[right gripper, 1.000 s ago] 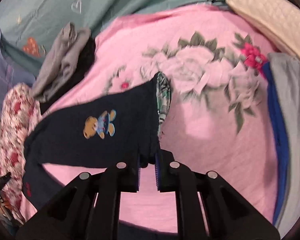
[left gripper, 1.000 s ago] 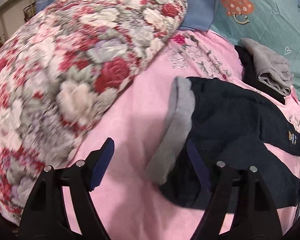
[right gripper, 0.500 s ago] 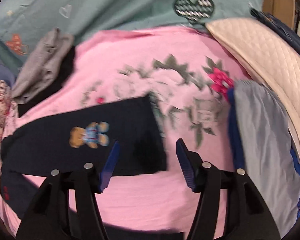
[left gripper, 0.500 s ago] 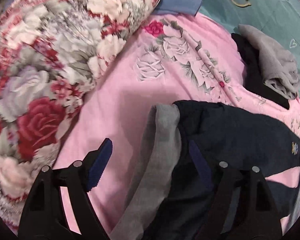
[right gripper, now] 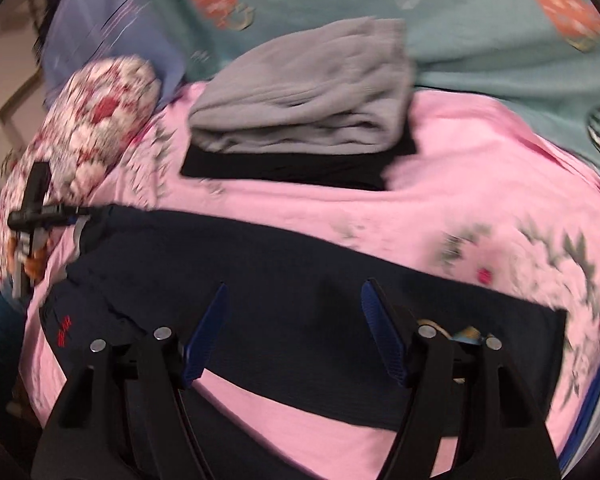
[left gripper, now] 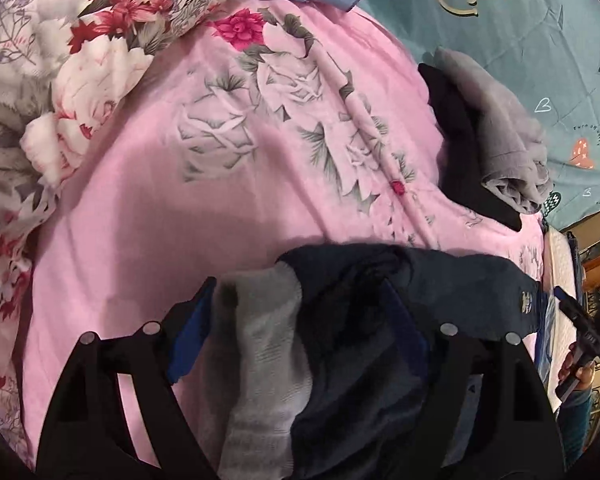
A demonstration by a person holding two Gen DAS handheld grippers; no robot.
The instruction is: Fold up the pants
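Dark navy pants [right gripper: 300, 248] lie across the pink floral sheet [left gripper: 180, 200], one leg stretched flat, with a small bear patch by my right finger. Their waist end [left gripper: 440, 280] shows a turned-out grey lining [left gripper: 260, 340]. My left gripper [left gripper: 296, 284] is open, and the lining and waist cloth lie between its spread blue pads [left gripper: 192, 332]. My right gripper [right gripper: 295, 284] is also open, hovering over the flat leg with nothing pinched. Each gripper shows in the other's view: the left one [right gripper: 40, 216] at the waist edge, the right one [left gripper: 580, 320] in a hand at the far right.
A folded grey garment [right gripper: 300, 108] sits on a folded black one [right gripper: 292, 168] behind the pants, also seen in the left wrist view [left gripper: 500, 140]. A red-and-white floral pillow [left gripper: 60, 40] bounds the left side. A teal blanket [left gripper: 520, 20] lies beyond.
My right gripper opened and let go of the leg hem, which now lies flat, and its view swung toward the folded stack. My left gripper moved forward over the waist.
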